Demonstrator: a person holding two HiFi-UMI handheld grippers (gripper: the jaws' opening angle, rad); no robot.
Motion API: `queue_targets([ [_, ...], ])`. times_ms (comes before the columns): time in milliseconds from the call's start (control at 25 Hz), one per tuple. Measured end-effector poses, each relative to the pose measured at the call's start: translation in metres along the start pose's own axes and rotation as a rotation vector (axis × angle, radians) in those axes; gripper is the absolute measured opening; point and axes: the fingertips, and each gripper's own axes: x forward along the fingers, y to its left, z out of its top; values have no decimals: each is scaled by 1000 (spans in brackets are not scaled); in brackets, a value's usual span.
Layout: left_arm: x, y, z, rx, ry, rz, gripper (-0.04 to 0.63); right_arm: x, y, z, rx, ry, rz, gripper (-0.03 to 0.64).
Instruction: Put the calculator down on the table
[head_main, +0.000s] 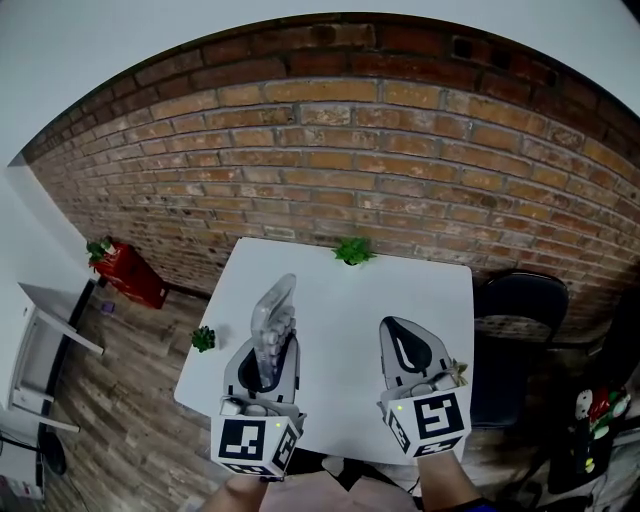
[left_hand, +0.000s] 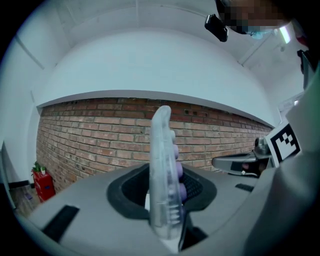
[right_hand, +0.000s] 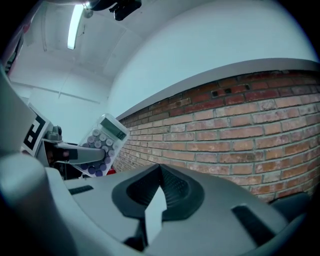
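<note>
The calculator (head_main: 276, 312) is a clear plastic one with purple keys, held on edge above the white table (head_main: 340, 300) at its front left. My left gripper (head_main: 271, 347) is shut on its lower end; in the left gripper view the calculator (left_hand: 163, 150) stands upright between the jaws of the left gripper (left_hand: 166, 186). The right gripper view shows the calculator (right_hand: 103, 141) from its keypad side. My right gripper (head_main: 405, 342) hovers over the front right of the table, its jaws together with nothing in them. In its own view the right gripper (right_hand: 160, 171) points at the brick wall.
A small green plant (head_main: 351, 250) stands at the table's far edge, and another (head_main: 203, 338) sits beside its left edge. A black chair (head_main: 520, 305) is at the right. A red planter (head_main: 128, 272) and a white shelf (head_main: 45, 345) are on the left. The brick wall (head_main: 400, 170) is behind.
</note>
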Motion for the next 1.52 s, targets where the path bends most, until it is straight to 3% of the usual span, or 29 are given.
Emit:
queue_targets([
  [560,44,29,-83,-68,185,-75,133,39,-8,-50,33,137,-77,4],
  [1040,70,32,-181,-118,398,-133,133,53,-22,-110,70,275,-123,5],
  [1520,79,30,-253,-175,561,-156,135,62,-37,-137,96,327,-151,3],
])
